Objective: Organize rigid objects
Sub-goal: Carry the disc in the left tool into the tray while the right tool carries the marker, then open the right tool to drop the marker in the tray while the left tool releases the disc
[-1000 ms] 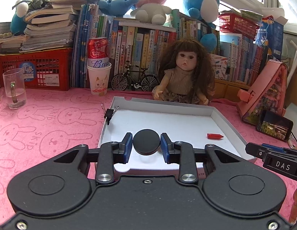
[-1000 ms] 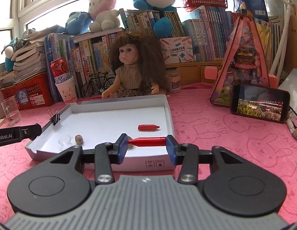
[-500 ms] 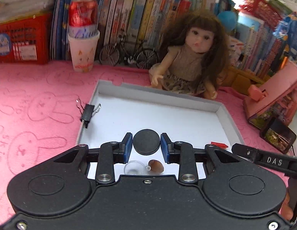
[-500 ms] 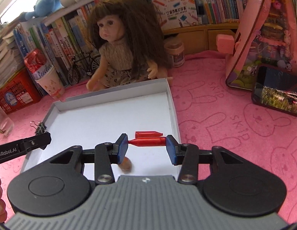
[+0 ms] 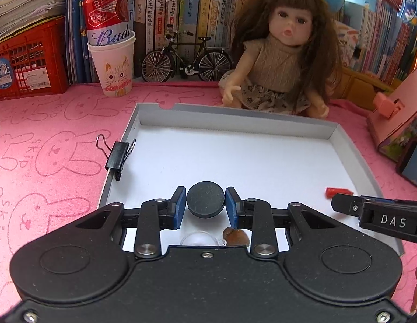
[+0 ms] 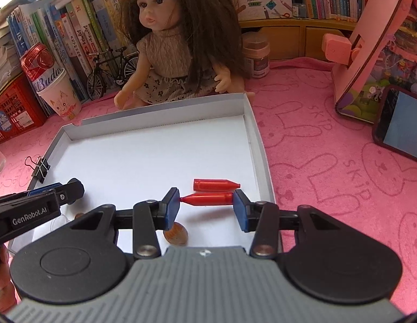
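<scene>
Blue pads of the left gripper (image 5: 205, 206) clamp a black disc (image 5: 205, 202) by its edges, holding it above the near part of a white tray (image 5: 262, 158). Under that gripper, on the tray floor, lie a clear dome (image 5: 199, 238) and a brown nut (image 5: 235, 238) just beside it. A binder clip (image 5: 118, 156) sits on the tray's left wall.

Pads of the right gripper (image 6: 206, 203) pinch a red crayon (image 6: 207, 198) end to end, its tip against the left pad and its blunt end against the right one. It hangs level over the tray's (image 6: 258, 145) near right part. A second crayon (image 6: 215, 185) lies on the tray floor just beyond the held one, parallel to it and near the right wall. The nut (image 6: 176, 234) shows below the left pad in this view, and the clip (image 6: 41, 168) at the far left.

Each gripper's finger reaches into the other's view, so both hang side by side over the tray's near half. Beyond the tray's far wall sits a doll (image 5: 283, 53); a paper cup (image 5: 114, 64) with a can (image 5: 107, 13) in it stands to the left, on a pink cloth (image 5: 46, 161).
</scene>
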Available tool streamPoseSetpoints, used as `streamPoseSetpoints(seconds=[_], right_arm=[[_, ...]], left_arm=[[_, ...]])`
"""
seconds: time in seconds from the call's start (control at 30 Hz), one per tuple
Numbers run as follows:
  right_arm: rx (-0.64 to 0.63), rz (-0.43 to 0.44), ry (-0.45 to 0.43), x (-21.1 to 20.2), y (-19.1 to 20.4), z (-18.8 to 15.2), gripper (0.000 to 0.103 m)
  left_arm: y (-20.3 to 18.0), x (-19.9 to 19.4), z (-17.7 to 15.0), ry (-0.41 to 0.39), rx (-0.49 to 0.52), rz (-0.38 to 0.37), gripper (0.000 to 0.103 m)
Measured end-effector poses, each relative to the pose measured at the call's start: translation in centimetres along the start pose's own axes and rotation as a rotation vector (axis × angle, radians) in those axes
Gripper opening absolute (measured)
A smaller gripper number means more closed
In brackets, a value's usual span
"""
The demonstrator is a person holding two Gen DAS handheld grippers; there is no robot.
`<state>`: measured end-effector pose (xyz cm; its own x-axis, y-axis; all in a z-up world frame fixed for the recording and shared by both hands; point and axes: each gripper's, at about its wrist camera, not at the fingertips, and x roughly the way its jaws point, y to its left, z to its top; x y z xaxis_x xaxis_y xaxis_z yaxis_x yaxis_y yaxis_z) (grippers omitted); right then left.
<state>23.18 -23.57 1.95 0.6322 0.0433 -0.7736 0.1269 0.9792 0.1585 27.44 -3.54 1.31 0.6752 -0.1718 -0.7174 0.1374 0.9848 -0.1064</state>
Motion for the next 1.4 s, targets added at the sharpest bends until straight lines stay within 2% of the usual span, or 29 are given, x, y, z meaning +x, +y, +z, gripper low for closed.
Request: streamPoseSetpoints(seconds=[0.4,0.53,0.57,0.63,1.17,1.4], right_arm=[[0.001,-0.006,-0.002,0.4,0.0,-0.3,0.049],[-0.008,-0.003,-0.014,0.3,0.0,-0.5,0.052],[-0.007,-0.002,-0.017,0.2,0.0,-0.5,0.052],[-0.003,0.005,-0.024,0.1,-0.1,-0.6,0.062],[-0.046,0.061,-0.15,-4.1,0.0,-1.5,0.084],[-0.106,0.089,-0.221,-6.8,0.5,-3.0,0.088]], left_arm=[[-0.2,0.5,-0.8,0.0,0.012,0.009,0.03],[-0.3,0.4,-0.9,-0.006,0.02,0.007,0.03],[-0.3,0.3,-0.9,-0.007,0.018,0.005,0.034],[-0.3,0.0,-0.9,-0.015,0.015,-0.005,0.042],[-0.8,-6.0,-1.9,-0.156,0.078,-0.049,0.077],[-0.9,-8.7,-3.4,-0.187,0.085,-0.091,0.079]])
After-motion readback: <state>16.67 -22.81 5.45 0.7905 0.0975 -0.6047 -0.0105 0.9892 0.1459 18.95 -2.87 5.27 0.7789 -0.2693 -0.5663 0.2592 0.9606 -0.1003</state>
